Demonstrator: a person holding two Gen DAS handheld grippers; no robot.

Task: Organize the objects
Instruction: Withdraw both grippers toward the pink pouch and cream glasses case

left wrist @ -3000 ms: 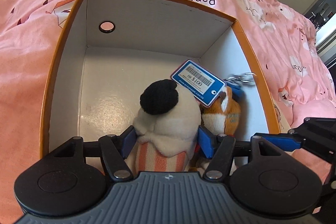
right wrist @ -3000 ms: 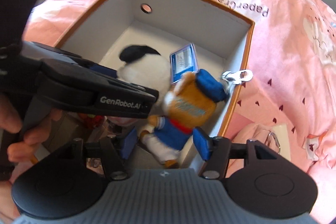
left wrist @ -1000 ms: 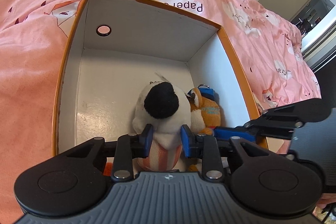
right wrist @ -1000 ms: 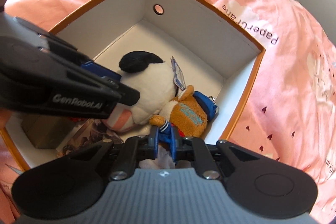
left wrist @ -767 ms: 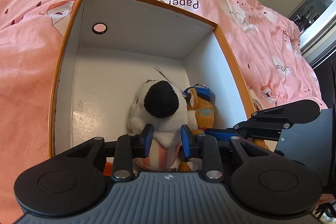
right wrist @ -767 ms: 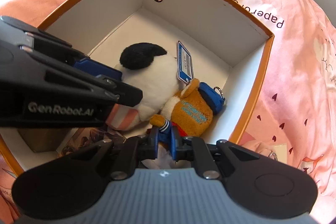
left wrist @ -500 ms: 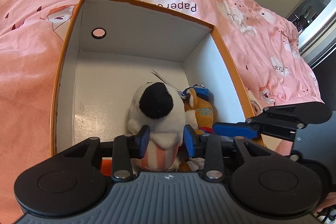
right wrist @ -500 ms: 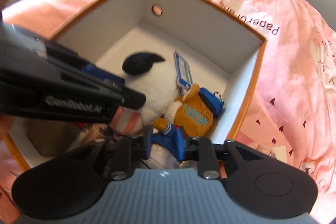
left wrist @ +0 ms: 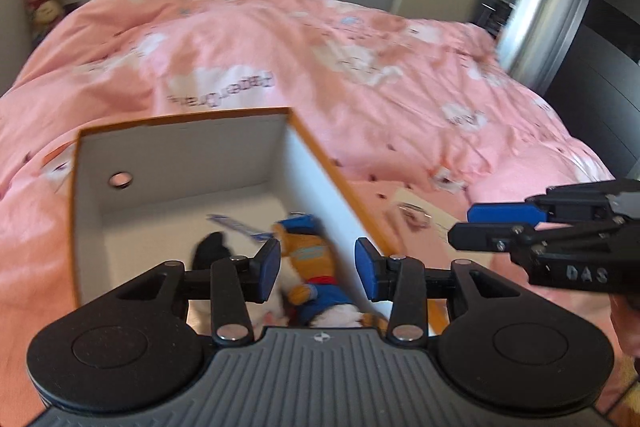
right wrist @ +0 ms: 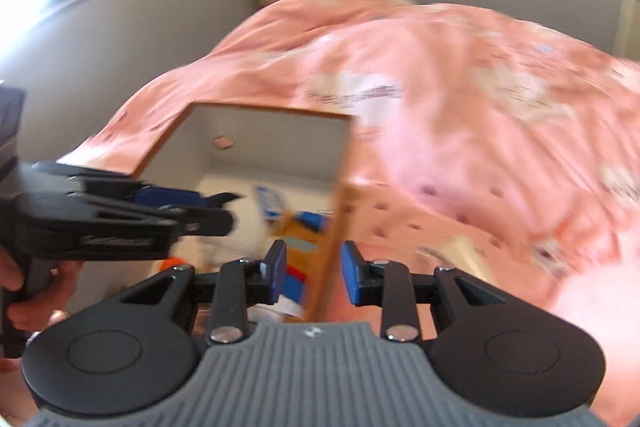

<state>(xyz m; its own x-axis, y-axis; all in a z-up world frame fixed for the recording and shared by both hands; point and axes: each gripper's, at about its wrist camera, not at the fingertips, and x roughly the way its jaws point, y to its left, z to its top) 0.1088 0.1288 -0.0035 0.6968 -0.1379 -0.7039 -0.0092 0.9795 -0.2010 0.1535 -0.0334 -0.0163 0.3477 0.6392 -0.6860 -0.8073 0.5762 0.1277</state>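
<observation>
Left wrist view: left gripper (left wrist: 316,269) raised above the box (left wrist: 180,151), blue pads apart and opening further, nothing pressed between them. Seen through the gap, down on the box floor: orange plush in blue clothes (left wrist: 310,267), lying against the right wall. Just left of it, white plush with a black patch (left wrist: 214,247), mostly hidden behind the left finger. Blue-and-white tag (left wrist: 236,225) lying between the two toys. Orange-rimmed white box resting on a pink duvet (left wrist: 360,67). At right, right gripper (left wrist: 500,225) hanging over the duvet outside the box, holding nothing visible. Key ring (left wrist: 412,213) on a pale card just beyond the box's right wall.

Right wrist view, heavily blurred: right gripper (right wrist: 313,269) with pads a modest way apart, empty, poised over the box's (right wrist: 256,131) right wall. Orange plush (right wrist: 300,239) and white plush (right wrist: 236,235) in the box. At left, left gripper (right wrist: 180,209) in a person's hand (right wrist: 24,291), over the box.
</observation>
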